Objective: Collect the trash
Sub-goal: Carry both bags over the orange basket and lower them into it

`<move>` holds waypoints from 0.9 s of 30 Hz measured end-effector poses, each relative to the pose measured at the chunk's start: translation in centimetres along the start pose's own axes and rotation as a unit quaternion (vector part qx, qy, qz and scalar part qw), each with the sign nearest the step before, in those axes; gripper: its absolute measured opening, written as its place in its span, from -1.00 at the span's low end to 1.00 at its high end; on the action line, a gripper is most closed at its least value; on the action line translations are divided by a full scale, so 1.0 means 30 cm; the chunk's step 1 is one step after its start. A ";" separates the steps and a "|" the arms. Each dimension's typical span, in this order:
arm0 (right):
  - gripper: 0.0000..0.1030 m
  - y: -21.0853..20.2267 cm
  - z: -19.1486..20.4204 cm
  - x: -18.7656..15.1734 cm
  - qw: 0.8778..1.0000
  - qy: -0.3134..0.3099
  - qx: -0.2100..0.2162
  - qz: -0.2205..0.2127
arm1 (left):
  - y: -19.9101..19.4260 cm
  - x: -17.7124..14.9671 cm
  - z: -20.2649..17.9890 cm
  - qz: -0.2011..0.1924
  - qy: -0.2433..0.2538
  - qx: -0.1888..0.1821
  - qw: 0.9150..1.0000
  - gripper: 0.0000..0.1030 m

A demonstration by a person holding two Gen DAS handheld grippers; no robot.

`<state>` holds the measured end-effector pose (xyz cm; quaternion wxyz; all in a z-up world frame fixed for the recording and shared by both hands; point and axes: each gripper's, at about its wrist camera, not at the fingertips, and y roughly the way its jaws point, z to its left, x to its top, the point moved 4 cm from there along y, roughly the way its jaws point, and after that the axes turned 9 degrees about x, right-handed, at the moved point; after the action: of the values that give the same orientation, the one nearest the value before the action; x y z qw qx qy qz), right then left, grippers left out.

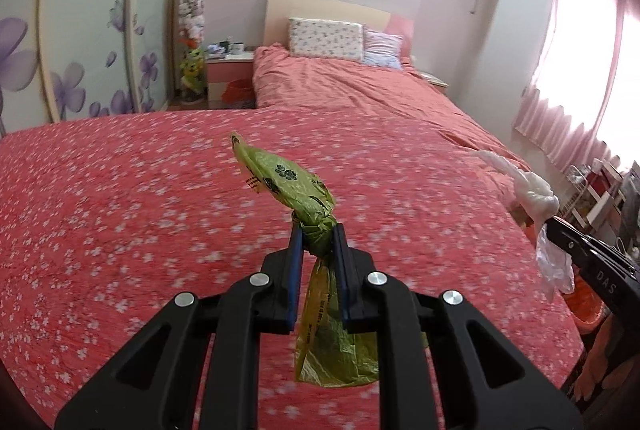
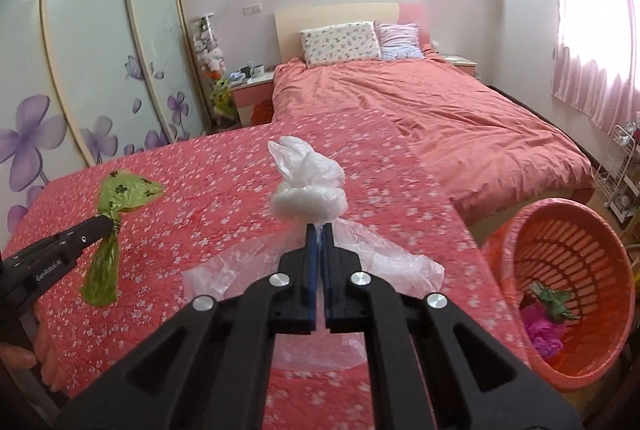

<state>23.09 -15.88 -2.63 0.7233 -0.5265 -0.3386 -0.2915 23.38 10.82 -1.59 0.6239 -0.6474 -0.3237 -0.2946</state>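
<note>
My left gripper (image 1: pixel 317 236) is shut on a knotted green plastic bag with black paw prints (image 1: pixel 288 182) and holds it above the red flowered bedspread (image 1: pixel 120 210). The bag's tail hangs down between the fingers. My right gripper (image 2: pixel 320 230) is shut on a knotted clear white plastic bag (image 2: pixel 308 190), also above the bedspread. The left gripper with the green bag (image 2: pixel 120 190) shows at the left of the right wrist view. The right gripper with the white bag (image 1: pixel 532 190) shows at the right edge of the left wrist view.
An orange plastic basket (image 2: pixel 600 230) stands right of the bed edge, with pink and green trash inside. A second bed (image 2: pixel 440 110) with pillows lies behind. A wardrobe with purple flowers (image 2: pixel 80 70) is left, a nightstand (image 2: pixel 252 86) at the back, pink curtains (image 2: pixel 592 70) right.
</note>
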 end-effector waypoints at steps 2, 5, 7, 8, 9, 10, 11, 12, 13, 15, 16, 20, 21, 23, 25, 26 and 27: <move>-0.92 -0.026 -0.024 0.002 1.000 0.005 -0.002 -0.005 | -0.009 0.004 -0.036 -0.003 0.007 -0.008 1.000 -0.71; -0.92 -0.054 -0.051 -0.004 1.000 0.011 -0.005 -0.010 | -0.015 0.005 -0.086 -0.005 0.017 -0.018 1.000 -0.71; -0.92 -0.076 -0.078 -0.003 1.000 0.016 -0.007 -0.015 | -0.019 0.003 -0.120 -0.006 0.023 -0.025 0.999 -0.71; -0.92 -0.082 -0.085 -0.006 1.000 0.018 -0.008 -0.016 | -0.021 0.001 -0.139 -0.006 0.027 -0.029 0.999 -0.71; -0.92 -0.092 -0.098 -0.007 1.000 0.021 -0.009 -0.018 | -0.024 -0.001 -0.156 -0.006 0.029 -0.032 0.999 -0.71; -0.92 -0.102 -0.109 -0.008 0.999 0.025 -0.010 -0.021 | -0.024 -0.002 -0.173 -0.006 0.032 -0.036 0.999 -0.71; -0.92 -0.105 -0.113 -0.008 0.999 0.027 -0.012 -0.023 | -0.026 -0.003 -0.192 -0.006 0.035 -0.040 0.999 -0.71; -0.92 -0.114 -0.124 -0.008 0.999 0.030 -0.013 -0.026 | -0.028 -0.006 -0.213 -0.006 0.039 -0.044 0.998 -0.71; -0.92 -0.125 -0.135 -0.008 0.999 0.034 -0.014 -0.029 | -0.028 -0.006 -0.219 -0.007 0.041 -0.048 0.998 -0.71; -0.92 -0.152 -0.163 -0.010 0.998 0.043 -0.016 -0.038 | -0.031 -0.007 -0.253 -0.007 0.046 -0.056 0.997 -0.71; -0.92 -0.164 -0.174 -0.011 0.998 0.046 -0.018 -0.042 | -0.033 -0.007 -0.271 -0.006 0.048 -0.062 0.997 -0.71; -0.92 -0.238 -0.239 -0.014 0.996 0.057 -0.035 -0.066 | -0.051 -0.009 -0.347 -0.008 0.059 -0.084 0.995 -0.71; -0.92 -0.253 -0.256 -0.016 0.995 0.059 -0.039 -0.070 | -0.053 -0.011 -0.364 -0.009 0.061 -0.089 0.994 -0.71; -0.92 -0.286 -0.295 -0.018 0.993 0.065 -0.049 -0.081 | -0.060 -0.013 -0.410 -0.010 0.067 -0.103 0.992 -0.71; -0.92 -0.317 -0.338 -0.027 0.991 0.073 -0.061 -0.090 | -0.064 -0.015 -0.464 -0.010 0.073 -0.116 0.990 -0.71; -0.92 -0.338 -0.371 -0.035 0.990 0.078 -0.071 -0.095 | -0.066 -0.018 -0.482 -0.010 0.076 -0.122 0.990 -0.71; -0.92 -0.349 -0.389 -0.045 0.989 0.081 -0.078 -0.098 | -0.069 -0.020 -0.505 -0.011 0.079 -0.128 0.989 -0.71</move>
<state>16.27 -29.88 -0.31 0.6731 -0.5198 -0.3052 -0.4285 21.72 -4.33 -0.05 0.5565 -0.6930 -0.2400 -0.3904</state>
